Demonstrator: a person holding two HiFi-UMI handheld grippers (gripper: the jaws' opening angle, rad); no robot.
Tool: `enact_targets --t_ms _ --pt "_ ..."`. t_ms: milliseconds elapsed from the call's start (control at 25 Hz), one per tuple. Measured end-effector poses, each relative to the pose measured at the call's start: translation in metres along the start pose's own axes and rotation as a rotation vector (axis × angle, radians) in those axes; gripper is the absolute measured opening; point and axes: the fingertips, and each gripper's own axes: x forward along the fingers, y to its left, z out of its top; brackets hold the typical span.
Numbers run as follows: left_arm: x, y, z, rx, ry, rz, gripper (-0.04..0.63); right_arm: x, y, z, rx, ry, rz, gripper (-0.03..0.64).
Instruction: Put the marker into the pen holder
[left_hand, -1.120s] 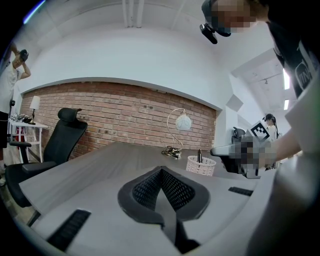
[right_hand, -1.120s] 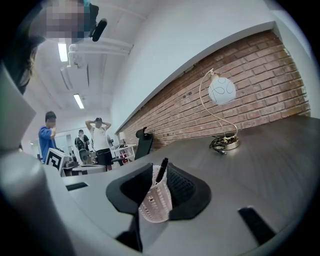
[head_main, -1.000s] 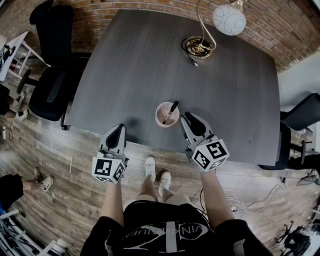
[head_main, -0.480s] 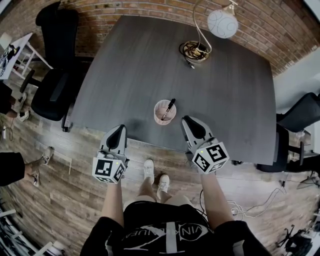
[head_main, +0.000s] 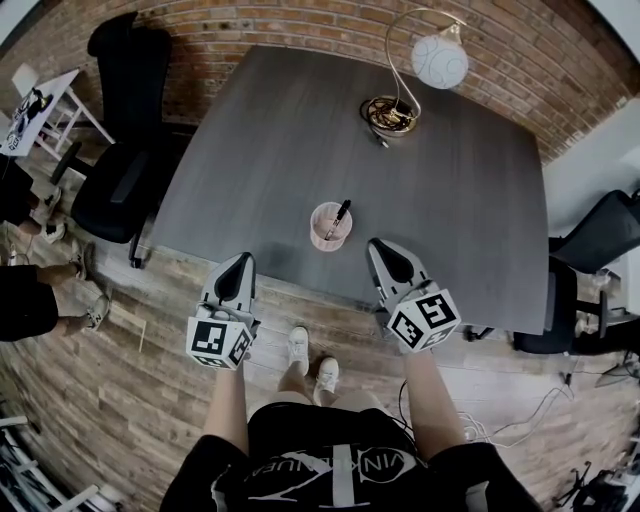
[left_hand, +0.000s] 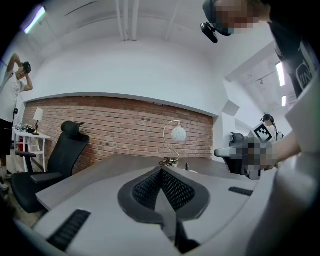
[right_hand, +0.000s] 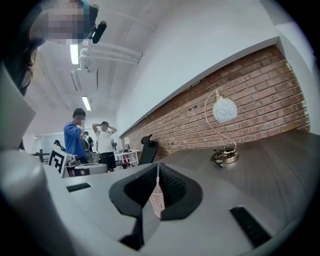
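Note:
A pink pen holder (head_main: 328, 229) stands near the front edge of the dark grey table (head_main: 300, 130). A black marker (head_main: 341, 214) leans inside it with its top sticking out. My left gripper (head_main: 239, 263) hovers over the floor just off the table's front edge, to the holder's left, shut and empty. My right gripper (head_main: 379, 248) sits at the table's edge, to the right of the holder, also shut with nothing held. In the right gripper view a sliver of the pink holder (right_hand: 156, 198) shows beyond the shut jaws (right_hand: 157, 166). The left gripper view shows shut jaws (left_hand: 161, 171) aimed across the table.
A gold lamp with a white globe (head_main: 438, 60) and coiled base (head_main: 390, 112) stands at the table's far side. Black office chairs sit at the left (head_main: 120, 180) and right (head_main: 600, 230). People stand in the room at the left (right_hand: 76, 136).
The right gripper has drawn back a little from the holder toward the table's edge. The left gripper stays about where it was. The marker rests in the holder throughout.

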Motion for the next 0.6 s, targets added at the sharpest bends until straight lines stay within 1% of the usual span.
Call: enact_targets --t_ms 240,600 --pt "-0.008 -0.005 0.014 0.004 -0.010 0.008 0.014 -0.009 0.003 0.009 -0.015 -0.006 0.001 0.032" --pt "-0.016 -0.014 0.024 0.012 -0.025 0.004 0.014 -0.019 0.008 0.014 -0.039 -0.006 0.004 0.032"
